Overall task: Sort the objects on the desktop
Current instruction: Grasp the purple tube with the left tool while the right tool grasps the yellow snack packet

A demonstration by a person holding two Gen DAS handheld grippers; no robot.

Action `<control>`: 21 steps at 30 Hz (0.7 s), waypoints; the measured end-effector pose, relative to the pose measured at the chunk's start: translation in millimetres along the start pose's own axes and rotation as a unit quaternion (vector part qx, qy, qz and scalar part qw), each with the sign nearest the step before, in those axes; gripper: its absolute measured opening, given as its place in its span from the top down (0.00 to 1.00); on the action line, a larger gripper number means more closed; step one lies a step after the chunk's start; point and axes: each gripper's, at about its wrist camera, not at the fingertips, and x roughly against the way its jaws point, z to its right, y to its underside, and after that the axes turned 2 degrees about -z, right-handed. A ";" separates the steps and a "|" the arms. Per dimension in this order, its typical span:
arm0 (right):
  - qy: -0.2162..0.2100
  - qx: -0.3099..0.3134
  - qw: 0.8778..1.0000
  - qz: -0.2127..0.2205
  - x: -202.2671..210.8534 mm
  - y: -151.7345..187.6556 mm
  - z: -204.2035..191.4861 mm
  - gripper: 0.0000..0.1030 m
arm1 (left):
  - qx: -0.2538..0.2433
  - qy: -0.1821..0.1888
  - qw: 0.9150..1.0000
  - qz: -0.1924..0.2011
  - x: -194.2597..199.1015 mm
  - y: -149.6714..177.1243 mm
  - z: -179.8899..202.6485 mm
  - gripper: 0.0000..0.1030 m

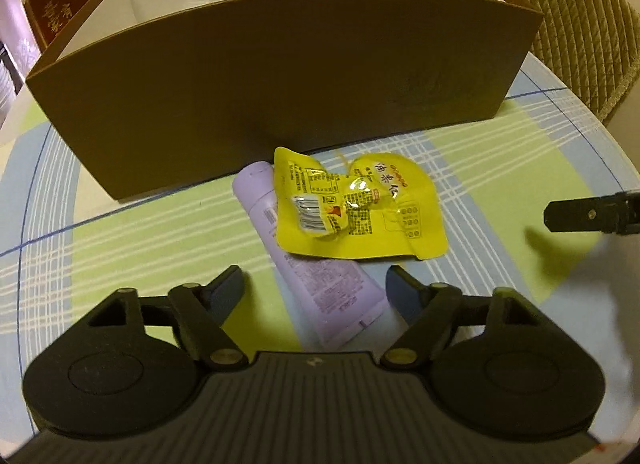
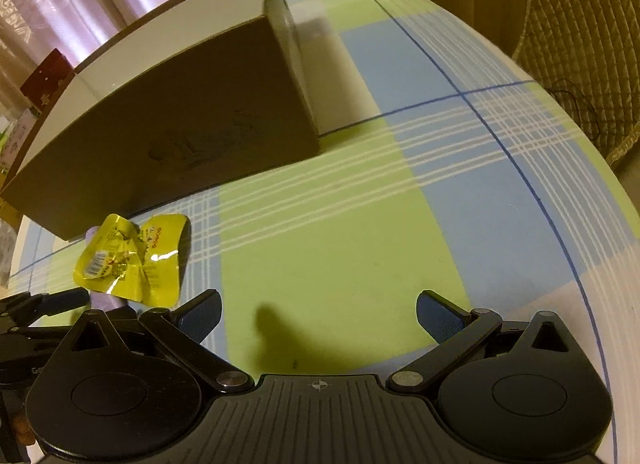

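Crinkled yellow snack packet (image 1: 360, 207) overlapping lilac tube (image 1: 320, 280); left claw (image 1: 316, 288) and right claw (image 2: 319, 314) both gape

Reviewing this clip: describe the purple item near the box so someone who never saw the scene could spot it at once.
Start at the large brown cardboard box standing open on the green and blue plaid tablecloth. Just in front of its near wall lies a pale purple plastic squeeze tube, flat on the cloth. Unlike the crinkled yellow foil snack packet lying across its upper half, it is smooth, long and lilac with fine print.
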 end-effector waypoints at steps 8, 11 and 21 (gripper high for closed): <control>-0.008 0.011 1.000 0.004 -2.3 0.8 -3.0 0.02 | 0.015 -0.005 1.000 0.010 8.8 9.3 -25.2 0.66; -0.004 0.030 1.000 0.003 -4.6 2.4 -8.5 0.02 | 0.033 -0.020 0.999 0.009 15.3 19.4 -40.4 0.66; -0.002 0.064 0.998 0.003 -7.6 10.6 -21.6 0.02 | 0.085 -0.030 0.996 -0.015 32.8 41.6 -75.8 0.64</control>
